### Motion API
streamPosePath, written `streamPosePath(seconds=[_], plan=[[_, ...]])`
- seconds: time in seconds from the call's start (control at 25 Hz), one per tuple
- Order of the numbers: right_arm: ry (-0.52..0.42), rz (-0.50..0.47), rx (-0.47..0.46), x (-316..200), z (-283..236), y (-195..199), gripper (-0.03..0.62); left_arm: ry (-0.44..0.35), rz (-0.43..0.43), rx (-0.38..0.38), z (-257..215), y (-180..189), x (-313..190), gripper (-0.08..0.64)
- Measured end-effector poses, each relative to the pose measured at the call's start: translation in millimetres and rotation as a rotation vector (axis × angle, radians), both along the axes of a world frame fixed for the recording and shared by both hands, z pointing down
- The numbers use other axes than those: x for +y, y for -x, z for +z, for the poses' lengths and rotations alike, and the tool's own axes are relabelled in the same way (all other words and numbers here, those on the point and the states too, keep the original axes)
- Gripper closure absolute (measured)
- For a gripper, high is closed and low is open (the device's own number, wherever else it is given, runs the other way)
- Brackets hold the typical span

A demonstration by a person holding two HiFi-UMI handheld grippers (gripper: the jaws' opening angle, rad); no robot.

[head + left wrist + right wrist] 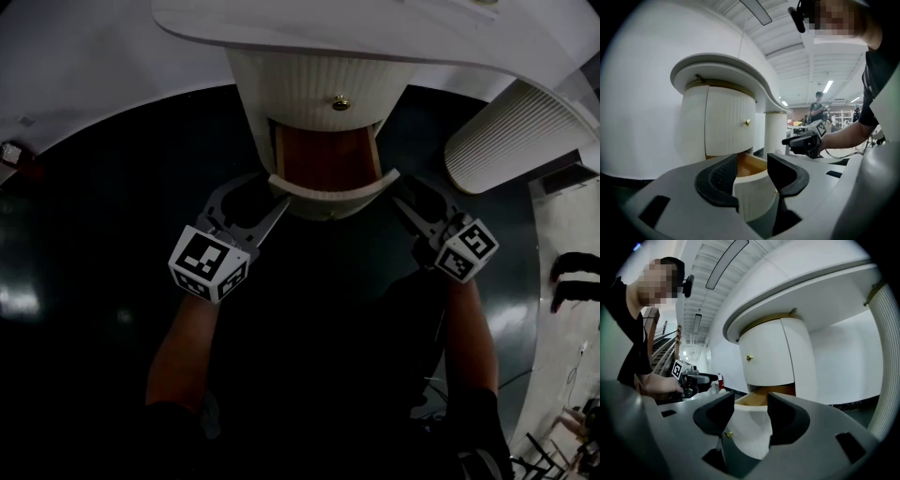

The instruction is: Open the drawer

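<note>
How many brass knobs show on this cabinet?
2. One brass knob on the shut upper drawer; the other knob on the pulled-out lower drawer front. More may be hidden.

No legible text — anywhere.

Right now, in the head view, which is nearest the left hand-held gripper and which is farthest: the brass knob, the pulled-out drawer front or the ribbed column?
From the left hand-held gripper:
1. The pulled-out drawer front, right beside its tips.
2. The brass knob, higher in the picture, above the drawer.
3. The ribbed column, far off at the right.
</note>
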State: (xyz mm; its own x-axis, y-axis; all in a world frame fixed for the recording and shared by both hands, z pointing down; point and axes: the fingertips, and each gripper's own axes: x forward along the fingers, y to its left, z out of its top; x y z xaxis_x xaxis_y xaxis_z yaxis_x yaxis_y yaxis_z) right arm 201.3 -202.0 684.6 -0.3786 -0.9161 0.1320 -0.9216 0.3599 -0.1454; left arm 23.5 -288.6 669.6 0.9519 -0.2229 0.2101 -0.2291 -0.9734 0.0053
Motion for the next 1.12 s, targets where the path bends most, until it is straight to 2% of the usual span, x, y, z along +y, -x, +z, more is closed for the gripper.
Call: streamPosePath(seconds=[0.16, 0.32, 0.48, 0.88, 1.12], plan=[[0.033, 0.003, -0.038, -20, 2, -20, 0.377, 0.046, -0.034, -0.061, 29, 4, -17, 0.327], [0.127, -0.018, -0.110, -36, 28, -23, 0.376, 0.143, 0.046, -0.093, 47, 0, -7, 0.327], [0.126, -0.023, -0.118, -35, 33, -15, 0.376, 0.137, 0.082, -0.112, 49, 5, 0, 0.327], [0.159, -0.134, -0.098, 8, 32, 10, 0.376, 0.155, 0.112, -0.067, 33, 28, 37, 0.327], [0.160, -0.161, -0.134, 40, 32, 21, 0.376, 0.167, 0.122, -0.017, 17, 40, 63, 0.327]])
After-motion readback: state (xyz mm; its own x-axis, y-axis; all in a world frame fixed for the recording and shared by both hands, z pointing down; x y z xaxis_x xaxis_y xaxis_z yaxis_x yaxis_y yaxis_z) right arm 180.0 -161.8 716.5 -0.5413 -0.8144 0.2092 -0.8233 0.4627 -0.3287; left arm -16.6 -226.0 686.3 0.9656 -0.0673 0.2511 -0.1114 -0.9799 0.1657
